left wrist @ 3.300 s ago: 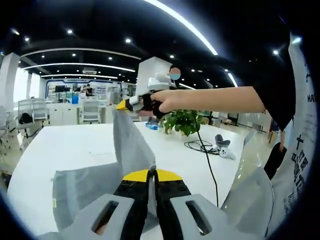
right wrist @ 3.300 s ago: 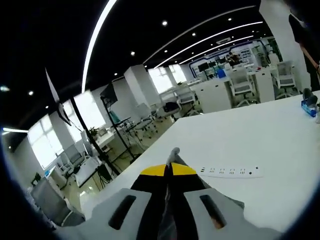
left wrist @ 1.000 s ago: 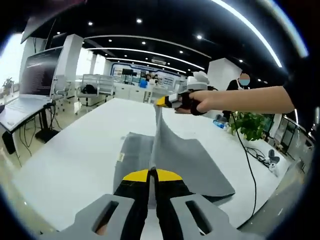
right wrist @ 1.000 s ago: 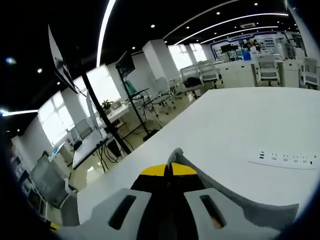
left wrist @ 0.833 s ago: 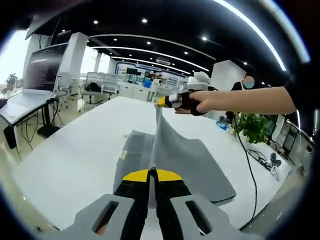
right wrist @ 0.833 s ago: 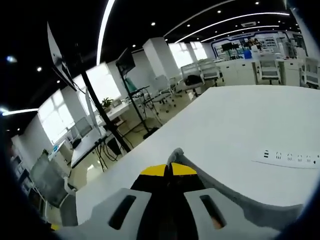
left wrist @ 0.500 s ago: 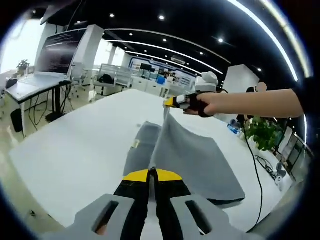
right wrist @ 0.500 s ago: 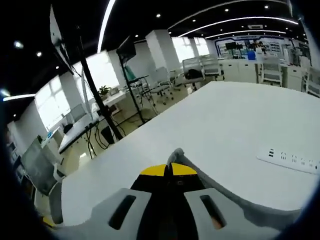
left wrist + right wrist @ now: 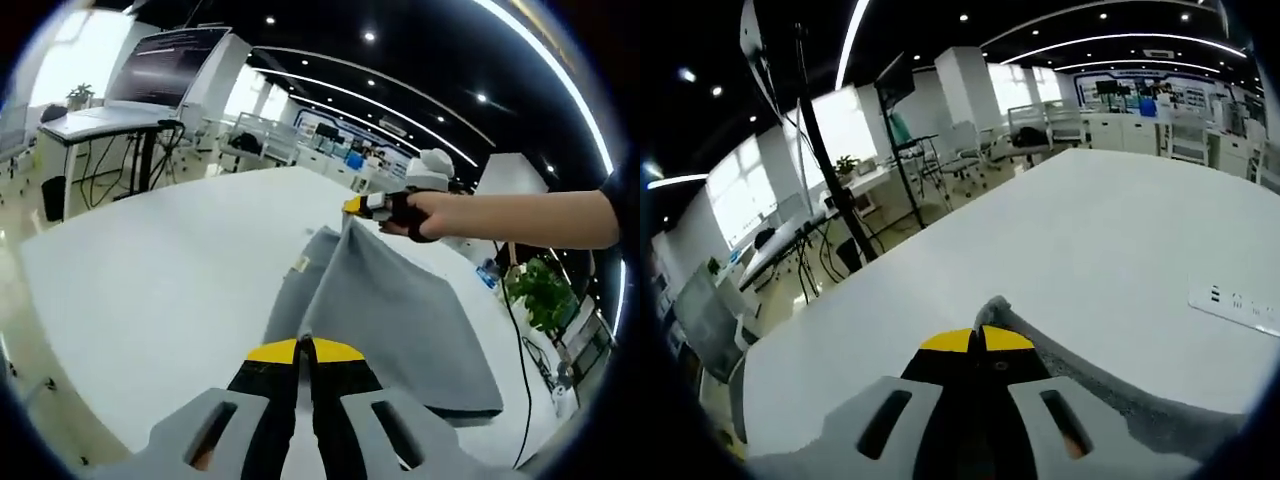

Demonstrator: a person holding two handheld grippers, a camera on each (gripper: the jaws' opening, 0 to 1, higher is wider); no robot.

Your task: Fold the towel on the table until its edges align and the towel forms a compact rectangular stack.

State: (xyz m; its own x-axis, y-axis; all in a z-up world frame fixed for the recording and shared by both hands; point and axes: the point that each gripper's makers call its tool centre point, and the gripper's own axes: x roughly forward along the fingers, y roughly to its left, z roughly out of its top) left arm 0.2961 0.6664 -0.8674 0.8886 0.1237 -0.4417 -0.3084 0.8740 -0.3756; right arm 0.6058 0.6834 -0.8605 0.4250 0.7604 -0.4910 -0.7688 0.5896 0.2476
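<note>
- Pinching one towel point(image 9: 385, 300) corner in my left hand-held gripper point(image 9: 303, 343), jaws pressed together on the grey cloth.
- My right hand-held gripper point(image 9: 980, 332) is clamping another corner; I am seeing it across in the left gripper view point(image 9: 362, 206), held in a person's hand point(image 9: 432, 213).
- Between the two grips the edge is running raised above the table point(image 9: 150, 270), while the rest of the towel is draping down and lying flat on it.
- I am judging this a mid-fold carry: both corners need to travel level and together, keeping the edge taut, then land squarely on the far edge so the borders match.
- Risk, as I read it: one corner dipping first and skewing the fold.
- Table surface is showing white, smooth and broad; a power strip point(image 9: 1240, 303) is lying on it, well apart from the cloth.
- Room around is reading as an open office: ceiling light strips, desks, chairs, a potted plant point(image 9: 535, 290), a black cable point(image 9: 523, 370) trailing off the table edge.
</note>
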